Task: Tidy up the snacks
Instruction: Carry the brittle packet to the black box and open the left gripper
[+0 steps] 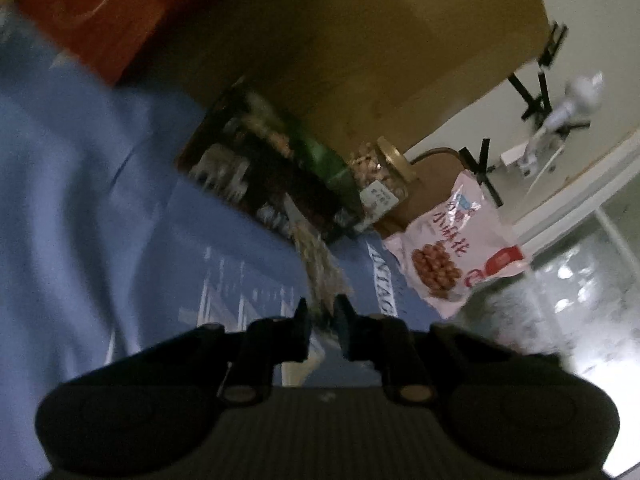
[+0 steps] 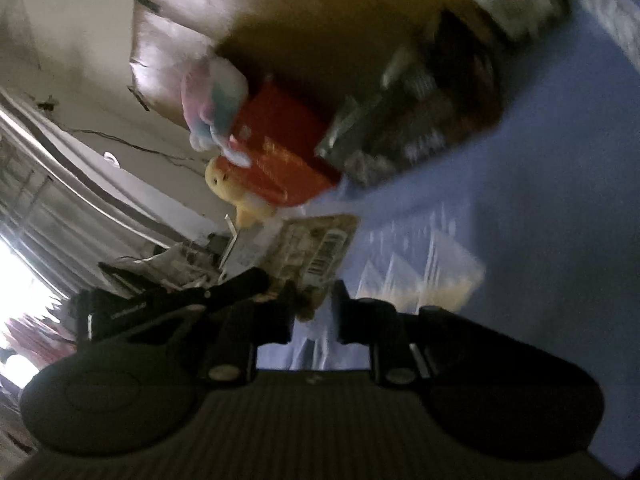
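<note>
In the left wrist view my left gripper (image 1: 322,316) is shut on a thin beige snack packet (image 1: 316,264), blurred, which stretches from the fingers toward a dark tray of snacks (image 1: 260,176). Beside that tray stand a gold-lidded jar of nuts (image 1: 380,172) and a pink snack bag (image 1: 452,256). In the right wrist view my right gripper (image 2: 314,304) is shut on the lower corner of a pale packet with a barcode (image 2: 320,244), held above the blue cloth (image 2: 540,220). The dark tray of snacks (image 2: 420,120) lies further off, blurred.
A large cardboard box (image 1: 360,40) stands behind the tray with a red box (image 1: 100,12) beside it. The right wrist view shows the red box (image 2: 280,152), two plush toys (image 2: 216,100) and a clear plastic bag (image 2: 432,276) on the cloth. A black stand (image 1: 536,92) is on the floor.
</note>
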A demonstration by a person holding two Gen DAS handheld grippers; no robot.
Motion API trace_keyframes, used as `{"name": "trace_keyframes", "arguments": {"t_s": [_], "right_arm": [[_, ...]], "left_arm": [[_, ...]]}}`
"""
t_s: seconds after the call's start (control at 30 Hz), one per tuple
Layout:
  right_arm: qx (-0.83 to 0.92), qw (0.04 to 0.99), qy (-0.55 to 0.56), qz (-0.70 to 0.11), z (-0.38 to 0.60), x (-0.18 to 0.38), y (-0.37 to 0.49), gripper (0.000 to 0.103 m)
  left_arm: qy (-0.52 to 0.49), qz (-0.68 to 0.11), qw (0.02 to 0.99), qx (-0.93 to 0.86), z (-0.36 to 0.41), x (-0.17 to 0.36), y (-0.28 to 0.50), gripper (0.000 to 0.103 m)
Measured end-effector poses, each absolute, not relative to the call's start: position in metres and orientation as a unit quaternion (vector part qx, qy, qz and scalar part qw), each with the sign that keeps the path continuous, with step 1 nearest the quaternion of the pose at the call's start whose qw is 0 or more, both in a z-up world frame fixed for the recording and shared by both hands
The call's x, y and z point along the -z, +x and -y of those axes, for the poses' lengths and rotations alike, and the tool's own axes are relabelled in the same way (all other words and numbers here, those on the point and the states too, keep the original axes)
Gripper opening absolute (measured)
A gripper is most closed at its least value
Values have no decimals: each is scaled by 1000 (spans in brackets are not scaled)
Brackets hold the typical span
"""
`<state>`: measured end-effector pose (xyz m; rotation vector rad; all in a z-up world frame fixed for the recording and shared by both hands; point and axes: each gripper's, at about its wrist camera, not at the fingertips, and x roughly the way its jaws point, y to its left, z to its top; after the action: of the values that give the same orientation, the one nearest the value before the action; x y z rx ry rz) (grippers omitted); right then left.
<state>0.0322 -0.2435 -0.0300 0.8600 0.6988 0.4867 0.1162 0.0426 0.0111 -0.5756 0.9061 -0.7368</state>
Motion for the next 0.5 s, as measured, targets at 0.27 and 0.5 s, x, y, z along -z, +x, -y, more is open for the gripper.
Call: {"name": "trace_keyframes", "arguments": {"t_s": [0.27, 0.5], "right_arm": [[-190, 893, 307, -270, 248, -9, 100, 21], [-136, 931, 228, -250, 249, 0, 159, 21]], "left_arm": [[-163, -375, 856, 316, 9, -48, 188, 28], [-76, -377, 885, 263, 50, -28, 244, 31]]}}
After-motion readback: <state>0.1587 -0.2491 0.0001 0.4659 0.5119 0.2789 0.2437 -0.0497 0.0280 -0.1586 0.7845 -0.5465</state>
